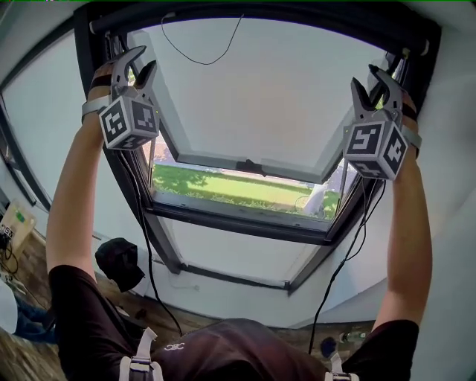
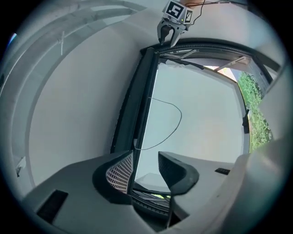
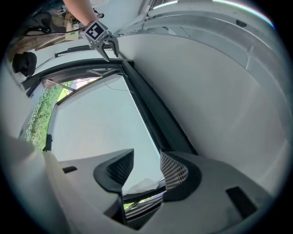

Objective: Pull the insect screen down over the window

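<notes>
A dark roof window frame [image 1: 238, 223] holds a sash [image 1: 260, 89] tilted open. The dark screen housing bar [image 1: 260, 15] runs across the frame's top. My left gripper [image 1: 143, 61] is raised to the bar's left end and my right gripper [image 1: 370, 82] to its right end. Both are open, with nothing pressed between the pads. In the left gripper view the bar [image 2: 137, 105] runs away from my open left gripper [image 2: 145, 157] toward the right gripper [image 2: 170, 36]. In the right gripper view the bar [image 3: 151, 109] leads from my right gripper [image 3: 146, 157] to the left gripper [image 3: 109, 48].
A thin black cord [image 1: 201, 56] hangs in a loop across the pane. The sash handle [image 1: 251, 165] sits at its lower edge, above grass [image 1: 223, 186] outside. Cables [image 1: 149, 253] trail down from both grippers. A black cap [image 1: 119, 260] and a box [image 1: 15, 223] lie below left.
</notes>
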Available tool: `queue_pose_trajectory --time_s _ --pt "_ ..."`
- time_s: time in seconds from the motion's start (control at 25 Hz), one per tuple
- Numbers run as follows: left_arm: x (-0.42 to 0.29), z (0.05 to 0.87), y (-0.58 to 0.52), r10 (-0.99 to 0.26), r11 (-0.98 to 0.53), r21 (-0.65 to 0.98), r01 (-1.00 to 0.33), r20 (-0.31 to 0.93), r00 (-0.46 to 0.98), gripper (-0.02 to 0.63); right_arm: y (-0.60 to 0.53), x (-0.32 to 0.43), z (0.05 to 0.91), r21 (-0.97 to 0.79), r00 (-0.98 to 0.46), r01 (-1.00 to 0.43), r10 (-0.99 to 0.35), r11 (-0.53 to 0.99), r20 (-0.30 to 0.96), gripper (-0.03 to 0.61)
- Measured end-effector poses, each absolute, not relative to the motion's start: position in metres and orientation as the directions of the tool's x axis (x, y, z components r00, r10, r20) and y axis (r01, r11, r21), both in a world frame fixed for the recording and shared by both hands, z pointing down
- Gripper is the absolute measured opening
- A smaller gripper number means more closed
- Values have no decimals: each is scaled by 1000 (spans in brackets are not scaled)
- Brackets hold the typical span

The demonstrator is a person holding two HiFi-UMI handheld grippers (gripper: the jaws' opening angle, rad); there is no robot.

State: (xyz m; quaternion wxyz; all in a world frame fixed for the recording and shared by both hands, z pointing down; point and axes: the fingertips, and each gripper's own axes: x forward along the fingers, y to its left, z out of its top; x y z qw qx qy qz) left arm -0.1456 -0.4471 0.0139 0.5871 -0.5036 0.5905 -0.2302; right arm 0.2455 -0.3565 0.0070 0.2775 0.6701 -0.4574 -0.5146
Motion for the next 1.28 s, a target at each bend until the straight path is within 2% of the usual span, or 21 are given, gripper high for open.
queue_pose_trajectory --time_s 0.12,0.36,0.52,0.68,0.88,1.28 --pt "-152 -1 -461 -880 363 -879 -311 -432 195 187 -361 254 -12 857 78 -285 -901 -430 -426 189" --pt "-152 -17 -496 -900 357 -922 -153 -383 206 189 -381 259 -28 899 92 -228 -928 -373 -362 212" --pt "-161 -31 -521 -925 309 -931 -194 -342 169 189 -397 265 -36 918 127 -197 -938 -344 -324 212" --pt "-177 -41 -547 -945 289 -940 -181 -311 105 189 -406 272 -46 911 152 -237 -939 -338 -309 212" --pt "-176 -40 -561 -954 260 -945 -200 -284 100 190 -418 280 -49 918 186 -214 -936 -334 -298 212" --pt "-175 -50 -560 -929 319 -927 -197 -347 128 192 -437 299 -58 938 258 -144 -927 -316 -272 212"
